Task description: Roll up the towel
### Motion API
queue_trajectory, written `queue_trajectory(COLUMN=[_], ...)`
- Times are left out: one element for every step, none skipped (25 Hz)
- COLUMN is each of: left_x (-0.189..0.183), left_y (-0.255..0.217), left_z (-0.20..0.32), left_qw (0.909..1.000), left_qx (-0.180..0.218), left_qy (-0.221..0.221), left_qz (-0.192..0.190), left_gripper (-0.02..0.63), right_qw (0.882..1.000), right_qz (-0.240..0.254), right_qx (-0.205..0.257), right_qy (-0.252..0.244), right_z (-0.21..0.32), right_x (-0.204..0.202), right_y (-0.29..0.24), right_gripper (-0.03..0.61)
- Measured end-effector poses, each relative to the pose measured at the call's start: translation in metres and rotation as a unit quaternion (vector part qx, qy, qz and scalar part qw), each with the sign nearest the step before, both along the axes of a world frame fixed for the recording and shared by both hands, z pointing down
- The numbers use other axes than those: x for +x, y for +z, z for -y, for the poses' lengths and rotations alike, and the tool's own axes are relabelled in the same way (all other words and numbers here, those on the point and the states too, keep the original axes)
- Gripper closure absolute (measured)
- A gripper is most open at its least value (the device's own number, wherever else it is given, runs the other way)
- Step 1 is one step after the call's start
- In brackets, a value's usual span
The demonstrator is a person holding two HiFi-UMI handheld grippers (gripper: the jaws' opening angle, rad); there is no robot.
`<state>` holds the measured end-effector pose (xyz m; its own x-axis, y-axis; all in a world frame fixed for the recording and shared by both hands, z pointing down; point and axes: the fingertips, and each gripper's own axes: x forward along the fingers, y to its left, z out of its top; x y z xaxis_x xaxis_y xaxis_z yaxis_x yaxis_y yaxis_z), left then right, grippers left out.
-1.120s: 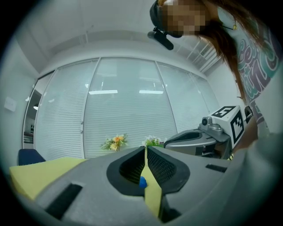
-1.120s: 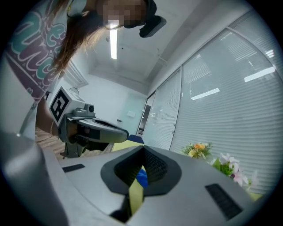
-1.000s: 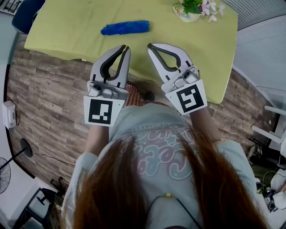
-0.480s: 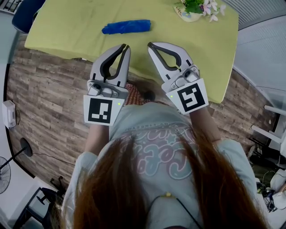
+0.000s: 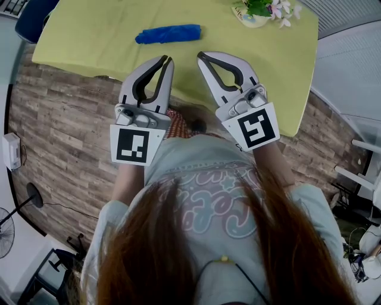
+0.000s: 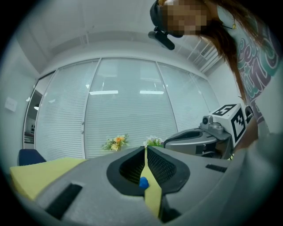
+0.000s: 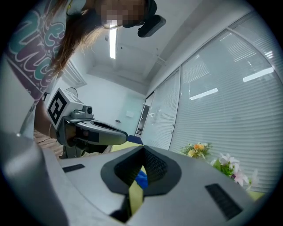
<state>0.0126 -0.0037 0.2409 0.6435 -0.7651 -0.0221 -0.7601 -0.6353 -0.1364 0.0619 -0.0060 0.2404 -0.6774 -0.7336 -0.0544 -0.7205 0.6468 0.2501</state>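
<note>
While left gripper (image 5: 168, 59) and right gripper (image 5: 200, 55) are idling shut, empty:
Rolled towel (image 5: 168, 34) at 12 o'clock is lying unpinned, risking unfurling.

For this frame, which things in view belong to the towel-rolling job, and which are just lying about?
Part of the job:
- blue towel, lying rolled on the green table
- left gripper and right gripper, both shut and empty

Just there:
- flower arrangement at the table's corner
- blue chair
- fan on the floor
</note>
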Motion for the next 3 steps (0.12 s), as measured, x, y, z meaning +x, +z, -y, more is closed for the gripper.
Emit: queue_trajectory(left_x=[-0.0005,-0.0009,-0.0013], left_y=[-0.0005,-0.0012,-0.0018], left_z=[0.0003,0.0007,0.001], left_qw=[1.0,1.0,1.0], left_qx=[0.001,0.001,0.002], left_qy=[0.0,0.0,0.0], left_qz=[0.0,0.0,0.0], left_gripper=[0.589,0.589,0.59], right_qw=[1.0,1.0,1.0], right_qz=[0.002,0.003,0.005], right_qx=[0.0,-0.001,-0.001], right_qy=[0.0,0.0,-0.001], right_z=[0.0002,0.0003,0.0004], right_x=[-0.0002,-0.0004,-0.0006], right_y=[-0.0009,-0.002,-0.0031], right_gripper=[0.575,0.575,0.575])
